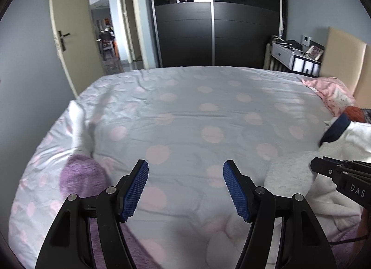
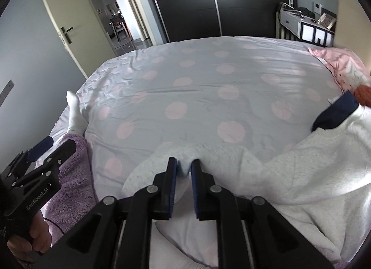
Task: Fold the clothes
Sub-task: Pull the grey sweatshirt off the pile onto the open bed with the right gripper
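Our right hand-held gripper [image 2: 183, 171] pinched a fold of the fuzzy white fleece garment [image 2: 289, 176] at the bed's near edge; our left hand-held gripper [image 1: 185, 190] hung spread over the smooth, pink-dotted grey duvet [image 1: 185, 111], bare beyond.

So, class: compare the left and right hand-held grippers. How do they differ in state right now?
The left hand-held gripper is open and holds nothing; the right hand-held gripper is shut on the white fleece garment. The left hangs over the bare dotted duvet; the right sits on the garment. Both have blue pads.
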